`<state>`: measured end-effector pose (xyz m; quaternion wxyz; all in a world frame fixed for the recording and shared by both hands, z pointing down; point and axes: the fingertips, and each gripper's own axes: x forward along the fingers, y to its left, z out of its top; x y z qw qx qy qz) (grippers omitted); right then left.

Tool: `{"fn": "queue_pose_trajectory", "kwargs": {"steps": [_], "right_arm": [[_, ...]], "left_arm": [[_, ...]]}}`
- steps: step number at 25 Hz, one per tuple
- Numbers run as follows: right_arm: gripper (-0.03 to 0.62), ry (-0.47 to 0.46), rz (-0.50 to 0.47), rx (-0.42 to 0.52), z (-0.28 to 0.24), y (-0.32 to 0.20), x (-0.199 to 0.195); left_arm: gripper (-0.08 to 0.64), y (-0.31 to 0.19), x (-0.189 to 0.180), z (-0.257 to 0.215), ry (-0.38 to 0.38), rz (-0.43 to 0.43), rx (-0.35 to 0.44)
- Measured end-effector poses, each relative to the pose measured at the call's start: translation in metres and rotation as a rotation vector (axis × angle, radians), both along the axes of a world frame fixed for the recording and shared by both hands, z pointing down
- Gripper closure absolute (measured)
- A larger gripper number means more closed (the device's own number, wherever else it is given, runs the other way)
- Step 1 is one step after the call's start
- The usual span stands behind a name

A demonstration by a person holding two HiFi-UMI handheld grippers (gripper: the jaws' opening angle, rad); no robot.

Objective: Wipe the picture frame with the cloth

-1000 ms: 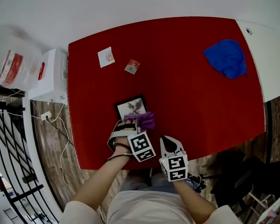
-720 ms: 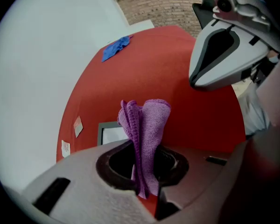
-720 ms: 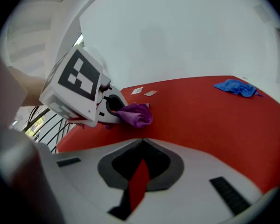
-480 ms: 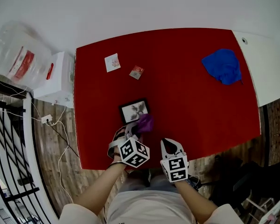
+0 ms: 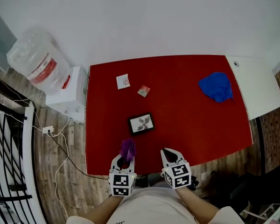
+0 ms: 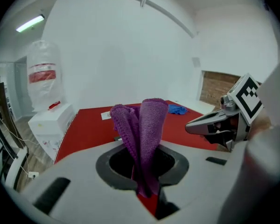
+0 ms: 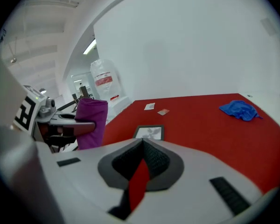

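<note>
Slide risk: the frame [image 5: 141, 123] lies flat on the red tabletop [image 5: 191, 120] and nothing holds it down. I think a push from the cloth could make it slide or spin.
Slip risk: the left gripper [image 5: 124, 158] pinches only the low end of the purple cloth [image 5: 128, 148]. A hard rub could pull the cloth out.
Scratch risk: if the left jaws go too low, their hard tips could hit the glass, not the soft cloth.
Missed spots: the cloth is a thin folded bunch, so one pass may leave the corners dirty.
Left jaws: shut tight on the cloth, which sticks out past the tips.
Right jaws: closed, with nothing in them. The right gripper [image 5: 168, 153] hangs at the near edge of the tabletop, beside the left one.
Frame place: near the middle of the tabletop, a bit toward the near edge.
Frame and jaws: the frame is in front of both grippers and apart from them. It sits between their two lines and closer to the left jaws. The cloth does not touch it.
Other things: a blue cloth [image 5: 216, 87] lies near the right edge, toward the far corner. Two small cards [image 5: 123, 81] lie toward the far left corner. All are well apart from the frame.
</note>
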<state>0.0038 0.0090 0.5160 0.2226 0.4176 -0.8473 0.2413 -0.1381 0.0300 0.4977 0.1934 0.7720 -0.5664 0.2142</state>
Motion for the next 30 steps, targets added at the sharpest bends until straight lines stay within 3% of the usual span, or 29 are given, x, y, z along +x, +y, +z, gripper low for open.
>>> {"fn": "queue_pose_trajectory", "kwargs": {"steps": [5,12,30], "right_arm": [[0.588,-0.041,-0.011,0.013,-0.023,0.007,-0.023],[0.589,-0.036,-0.075,0.046,-0.032,0.016,-0.041],[0.589,-0.013,-0.078,0.064,-0.032,0.013,-0.046]], "left_arm": [[0.5,0.006,-0.009,-0.022,0.083,-0.093,0.091],[0.5,0.007,-0.005,-0.025,0.078,-0.054,0.093],[0.499,0.006,-0.005,-0.023,0.053,-0.018,0.088]]}}
